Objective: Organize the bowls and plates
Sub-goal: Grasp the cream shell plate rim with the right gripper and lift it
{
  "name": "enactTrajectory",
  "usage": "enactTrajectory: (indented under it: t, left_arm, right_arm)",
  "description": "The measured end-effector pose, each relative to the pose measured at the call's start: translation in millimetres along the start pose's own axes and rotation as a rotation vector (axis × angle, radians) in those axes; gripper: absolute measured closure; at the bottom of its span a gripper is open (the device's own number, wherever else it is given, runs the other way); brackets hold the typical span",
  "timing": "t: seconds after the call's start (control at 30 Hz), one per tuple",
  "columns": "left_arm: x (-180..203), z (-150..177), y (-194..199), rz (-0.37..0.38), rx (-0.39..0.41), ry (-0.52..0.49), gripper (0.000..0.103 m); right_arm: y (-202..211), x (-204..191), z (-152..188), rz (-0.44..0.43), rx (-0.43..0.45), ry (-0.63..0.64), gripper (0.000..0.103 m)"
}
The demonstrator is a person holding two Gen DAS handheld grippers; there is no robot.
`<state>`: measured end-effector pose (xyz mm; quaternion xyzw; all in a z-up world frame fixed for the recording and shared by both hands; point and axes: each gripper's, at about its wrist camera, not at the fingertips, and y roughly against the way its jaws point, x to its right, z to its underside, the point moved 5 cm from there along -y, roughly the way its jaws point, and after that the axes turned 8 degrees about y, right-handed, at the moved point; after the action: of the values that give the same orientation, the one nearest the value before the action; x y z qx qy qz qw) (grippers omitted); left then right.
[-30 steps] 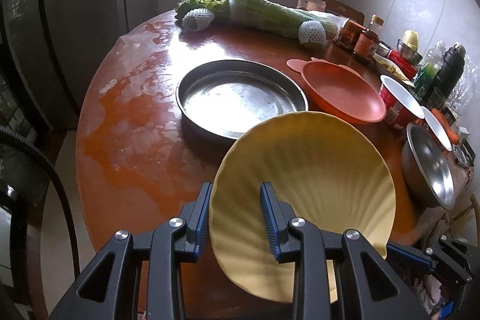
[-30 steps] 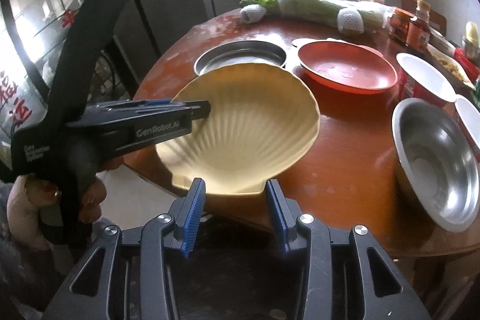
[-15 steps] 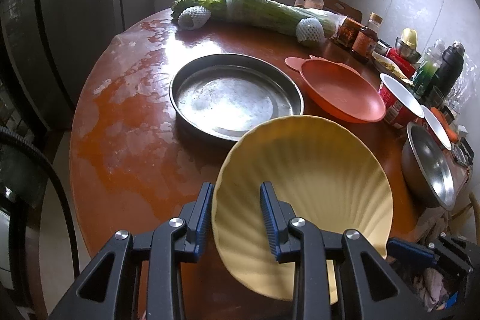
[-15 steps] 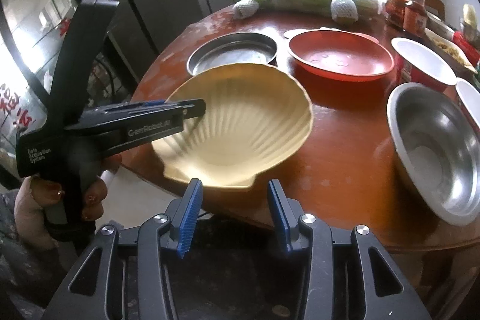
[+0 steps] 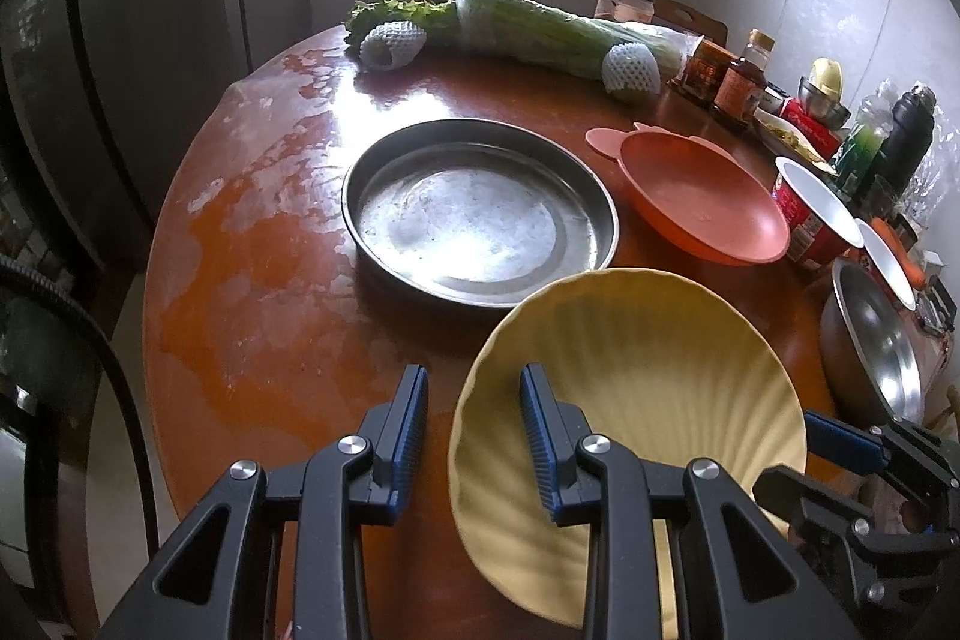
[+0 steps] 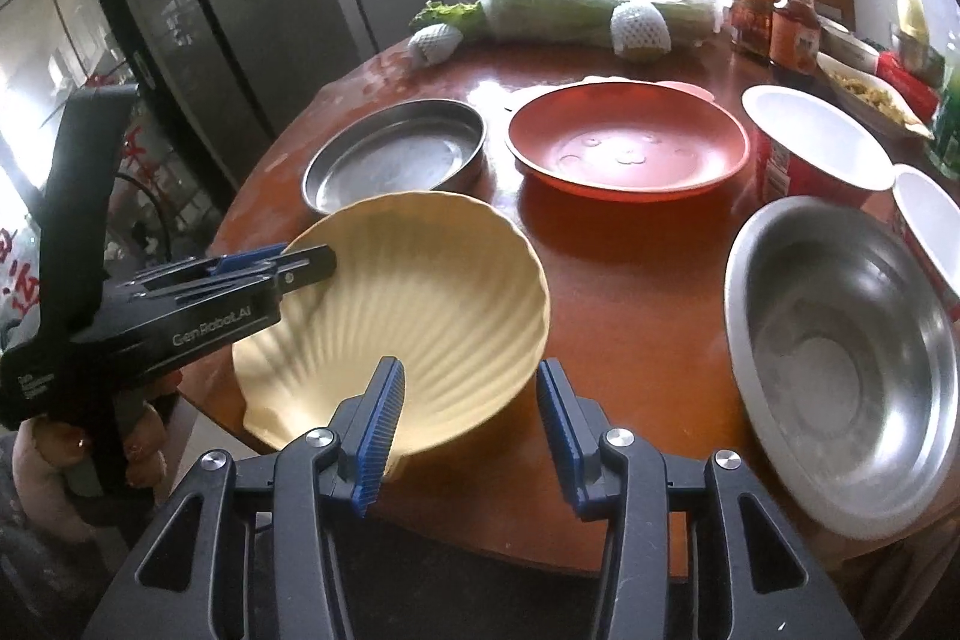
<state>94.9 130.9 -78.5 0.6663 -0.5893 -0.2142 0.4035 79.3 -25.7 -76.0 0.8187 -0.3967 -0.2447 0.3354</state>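
The left tongs (image 5: 474, 424) straddle the near rim of the yellow shell-shaped plate (image 5: 636, 388) — fingers apart, whether they pinch it I cannot tell. The plate tilts over the near edge of the round wooden worktop (image 5: 270, 244). The right tongs (image 6: 471, 415) gape wide, nothing between them, just at the plate's other edge. Beyond sits the round steel tray (image 5: 480, 214); to its right the orange plate (image 5: 708, 196) and steel bowl (image 6: 840, 358) — bagged celery (image 5: 558, 31) lies farthest back.
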Motion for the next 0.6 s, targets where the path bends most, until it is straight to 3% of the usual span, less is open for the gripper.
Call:
enactTrajectory:
  t: [0.47, 0.6]
  left_arm:
    - [-5.1, -4.7, 0.3, -0.006, 0.008, 0.017, 0.07]
    - [-6.8, -6.9, 11.4, -0.001, 0.032, 0.027, 0.067]
  right_arm:
    - [-3.6, 3.8, -3.3, 0.003, 0.001, -0.014, 0.055]
    - [3.5, 8.2, -7.0, 0.022, 0.025, -0.02, 0.05]
